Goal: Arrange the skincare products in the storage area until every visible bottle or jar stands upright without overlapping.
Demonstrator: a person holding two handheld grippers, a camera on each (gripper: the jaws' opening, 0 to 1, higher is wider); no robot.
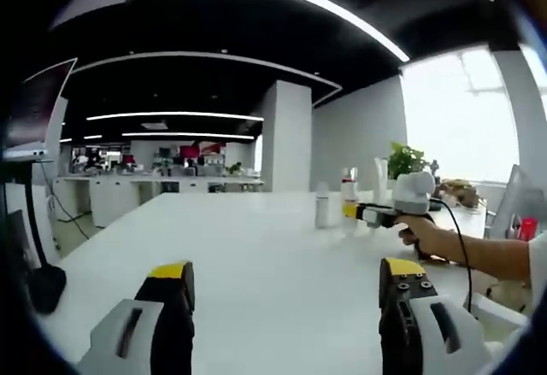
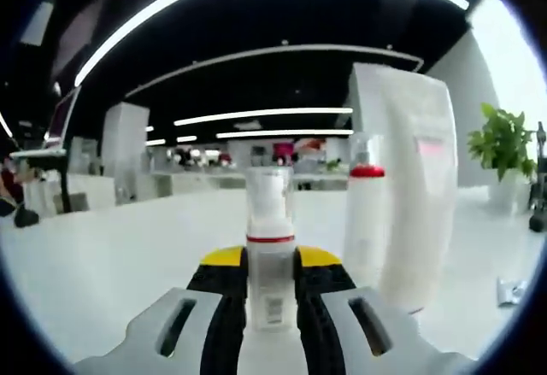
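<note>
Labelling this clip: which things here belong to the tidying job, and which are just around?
Job:
clear bottle, gripped upright in right tongs
red-collared bottle
white tube

Around:
potted plant
open laptop
left tongs, open over bare table

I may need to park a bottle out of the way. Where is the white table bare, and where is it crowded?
Bare: the wide stretch of white table ahead of the open left gripper, up to the bottles.
Crowded: around the right gripper, shut on the small clear bottle, with the red-collared bottle and the tall white tube close at its right.
</note>
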